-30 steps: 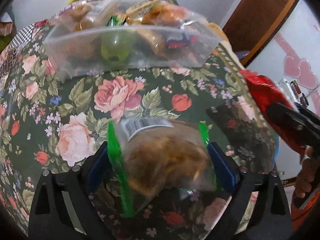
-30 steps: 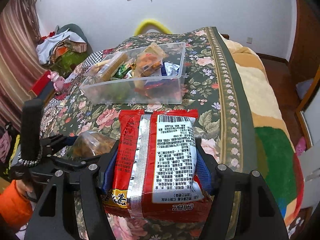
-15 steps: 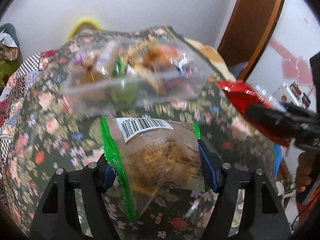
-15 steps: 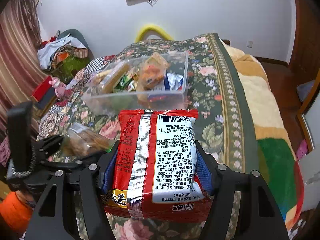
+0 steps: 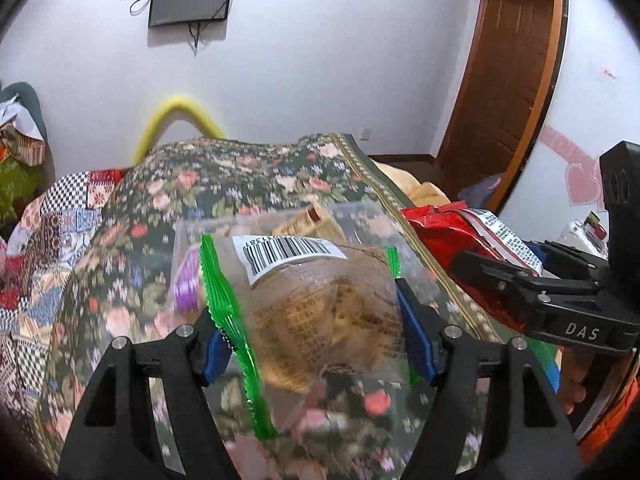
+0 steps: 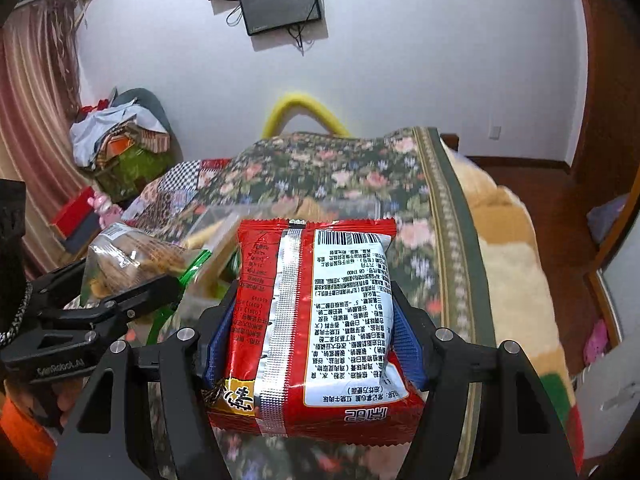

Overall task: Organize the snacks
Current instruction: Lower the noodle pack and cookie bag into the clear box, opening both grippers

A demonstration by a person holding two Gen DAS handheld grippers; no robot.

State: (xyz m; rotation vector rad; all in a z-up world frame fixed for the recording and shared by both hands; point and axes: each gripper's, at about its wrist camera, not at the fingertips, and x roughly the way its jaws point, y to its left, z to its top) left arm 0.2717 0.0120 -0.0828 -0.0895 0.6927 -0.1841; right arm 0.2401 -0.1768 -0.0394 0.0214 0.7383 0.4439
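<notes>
My left gripper (image 5: 316, 340) is shut on a clear bag of brown snacks with green edges (image 5: 320, 312), held above the floral bedspread. It also shows at the left of the right wrist view (image 6: 128, 264). My right gripper (image 6: 312, 340) is shut on a red instant noodle packet (image 6: 316, 320), seen at the right of the left wrist view (image 5: 464, 240). A clear plastic bin of snacks (image 5: 352, 220) lies just beyond both held packs, mostly hidden behind them; its rim shows in the right wrist view (image 6: 340, 204).
The floral bedspread (image 6: 340, 168) covers the bed; a beige blanket (image 6: 512, 240) hangs on its right side. A yellow curved headboard bar (image 5: 176, 116) and wall screen (image 6: 280, 0) are behind. A clothes pile (image 6: 120, 132) sits at the left. A wooden door (image 5: 508, 80) is at the right.
Both grippers have risen and tilted upward with their packs. The bin has dropped lower in view and is now mostly hidden behind the packs. The wall and screen have come into view.
</notes>
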